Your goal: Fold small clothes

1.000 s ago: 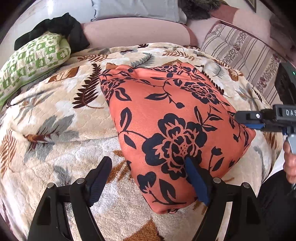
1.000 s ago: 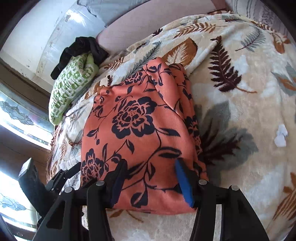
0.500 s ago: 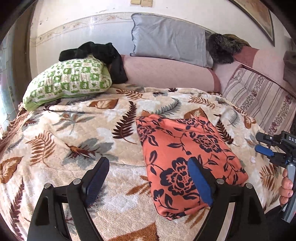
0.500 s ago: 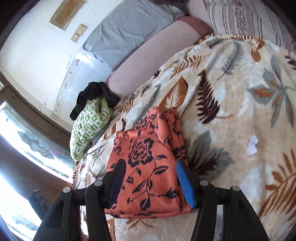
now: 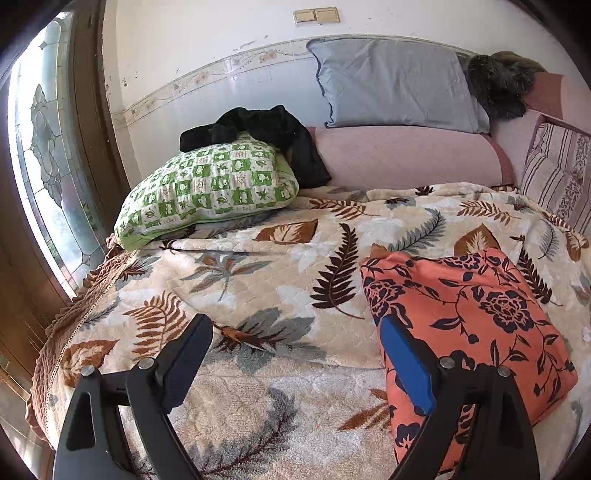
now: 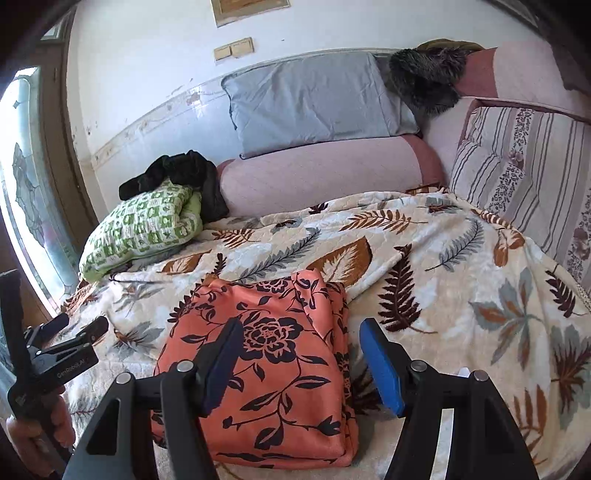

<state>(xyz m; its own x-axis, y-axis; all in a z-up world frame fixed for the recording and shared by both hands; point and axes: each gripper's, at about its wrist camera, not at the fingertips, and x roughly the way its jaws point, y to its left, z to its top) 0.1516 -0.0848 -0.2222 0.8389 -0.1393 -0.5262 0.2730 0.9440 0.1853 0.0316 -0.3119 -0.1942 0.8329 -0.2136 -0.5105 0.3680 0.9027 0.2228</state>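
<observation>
This is a bedroom in a home. A bed (image 5: 258,280) carries a leaf-patterned blanket (image 6: 461,266), a green checked pillow (image 5: 210,188) and a grey pillow (image 6: 314,99). Beside it stands a stained-glass window (image 5: 44,147), and light switches (image 5: 317,15) sit on the wall.

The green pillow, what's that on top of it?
A black garment lies bunched on the green checked pillow, draping down its far side. What it hides underneath cannot be seen.

Both grippers are black plastic: the left gripper (image 5: 293,362) and the right gripper (image 6: 301,362) each pair one dark pad with one bright blue pad (image 6: 380,363), fixed by silver screws. Pale printed lettering marks the left one; bare skin shows on the left hand (image 6: 35,435).
</observation>
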